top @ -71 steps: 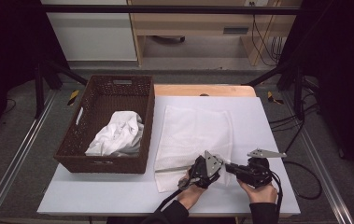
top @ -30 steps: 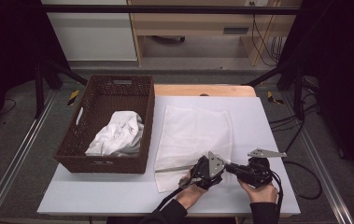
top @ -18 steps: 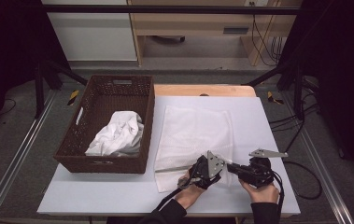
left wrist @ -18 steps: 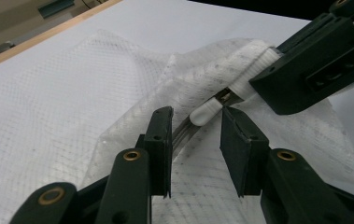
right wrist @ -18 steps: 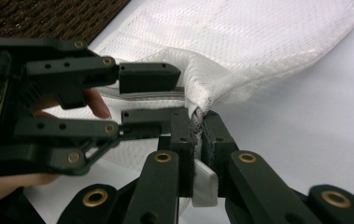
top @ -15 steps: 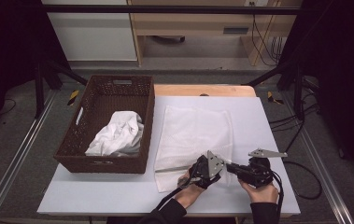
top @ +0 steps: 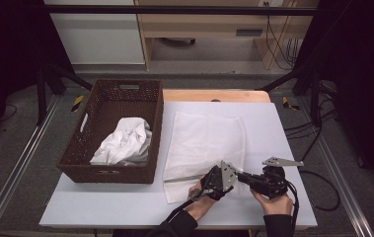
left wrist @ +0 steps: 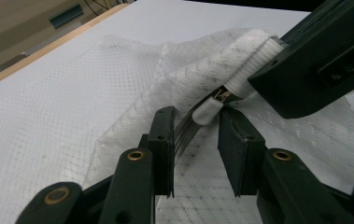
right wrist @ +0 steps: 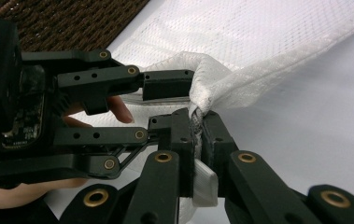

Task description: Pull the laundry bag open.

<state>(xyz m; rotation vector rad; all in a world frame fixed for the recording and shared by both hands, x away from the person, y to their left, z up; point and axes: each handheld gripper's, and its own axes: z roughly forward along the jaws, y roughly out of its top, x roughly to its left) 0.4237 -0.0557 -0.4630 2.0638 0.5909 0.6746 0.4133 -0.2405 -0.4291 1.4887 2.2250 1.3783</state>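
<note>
I see my left gripper (left wrist: 195, 156) with its fingers (left wrist: 163, 144) parted and closing in, a raised fold of the white mesh cloth (left wrist: 72, 116) between them. Just ahead, the right gripper (left wrist: 315, 60) pinches that fold's thick hem above the desk (left wrist: 202, 18).

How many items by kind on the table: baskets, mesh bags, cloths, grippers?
Baskets: 1, brown wicker basket
Mesh bags: 1, white mesh bag flat on the table
Cloths: 1, white cloth bunched in the basket
Grippers: 2, left gripper, right gripper
Total: 5
</note>
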